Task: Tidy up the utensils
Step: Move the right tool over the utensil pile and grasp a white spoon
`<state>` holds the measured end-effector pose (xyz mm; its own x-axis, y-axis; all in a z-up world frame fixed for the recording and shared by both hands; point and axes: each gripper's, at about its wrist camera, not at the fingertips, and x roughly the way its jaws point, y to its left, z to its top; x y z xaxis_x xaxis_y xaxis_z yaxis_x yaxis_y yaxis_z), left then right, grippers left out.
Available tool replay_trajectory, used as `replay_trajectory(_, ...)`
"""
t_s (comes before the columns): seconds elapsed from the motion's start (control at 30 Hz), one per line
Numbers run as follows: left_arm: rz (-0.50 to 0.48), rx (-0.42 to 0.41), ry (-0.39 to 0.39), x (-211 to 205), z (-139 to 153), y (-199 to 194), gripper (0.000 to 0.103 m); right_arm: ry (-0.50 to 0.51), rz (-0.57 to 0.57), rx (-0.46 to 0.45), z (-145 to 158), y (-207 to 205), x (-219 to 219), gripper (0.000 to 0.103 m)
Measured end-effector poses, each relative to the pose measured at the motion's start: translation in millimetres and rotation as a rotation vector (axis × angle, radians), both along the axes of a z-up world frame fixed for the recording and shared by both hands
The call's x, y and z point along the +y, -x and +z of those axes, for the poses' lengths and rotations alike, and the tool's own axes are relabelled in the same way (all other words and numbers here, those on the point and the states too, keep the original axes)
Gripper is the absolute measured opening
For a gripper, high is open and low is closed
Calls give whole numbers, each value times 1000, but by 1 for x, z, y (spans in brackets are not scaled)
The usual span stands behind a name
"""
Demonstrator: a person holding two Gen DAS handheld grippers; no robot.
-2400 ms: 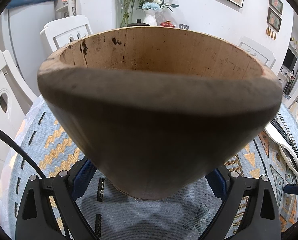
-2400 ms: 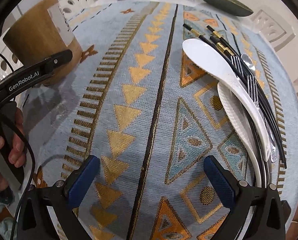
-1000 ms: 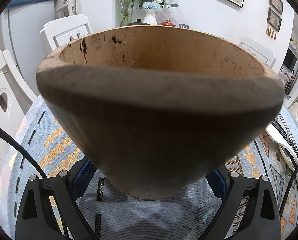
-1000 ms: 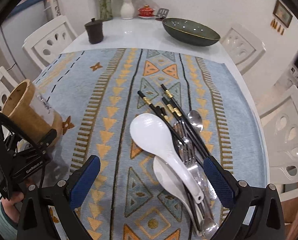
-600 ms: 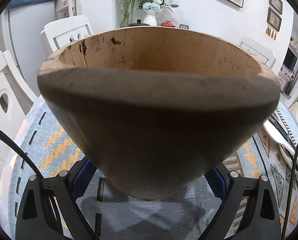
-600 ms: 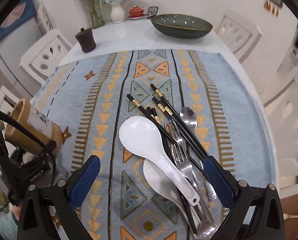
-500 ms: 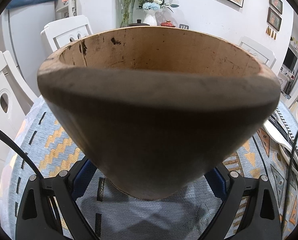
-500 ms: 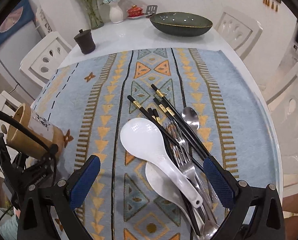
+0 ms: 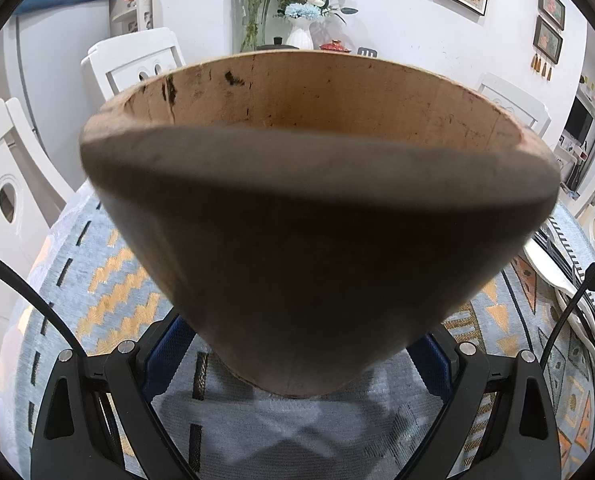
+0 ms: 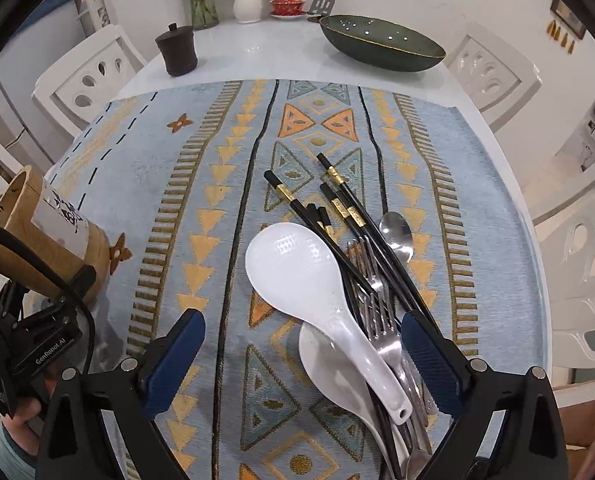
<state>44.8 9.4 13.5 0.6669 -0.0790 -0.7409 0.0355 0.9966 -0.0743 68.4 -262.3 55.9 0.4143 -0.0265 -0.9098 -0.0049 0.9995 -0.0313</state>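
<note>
The wooden utensil holder is clamped between the blue pads of the left gripper and fills most of the left wrist view; in the right wrist view the same holder is seen at the left edge of the patterned blue tablecloth, tilted, with a white label on its side, and its mouth looks empty (only the upper inner wall is shown). The right gripper is held above the cloth with its jaws spread wide and nothing between them; the utensil pile lies just beyond and partly between its fingers. In that pile a white rice spoon is laid over a second white spoon; black chopsticks with gold bands are fanned across forks, and a metal spoon is placed at the right side. A dark green dish and a small dark lidded cup are set on the bare white table beyond the cloth.
</note>
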Motion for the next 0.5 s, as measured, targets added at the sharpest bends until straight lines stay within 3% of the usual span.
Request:
replay_trajectory(0.13,1,9,18,2,0,4,96,-18,-21,8,-1,3,-9,98)
replay_trajectory(0.33,10,-15,-16,-5,1,9,93,-23,-16,38,-9,4,-9,97)
replay_trajectory(0.5,10,-21,-14,-6,0,11,93,31,10,45,-13,-1,-1,85)
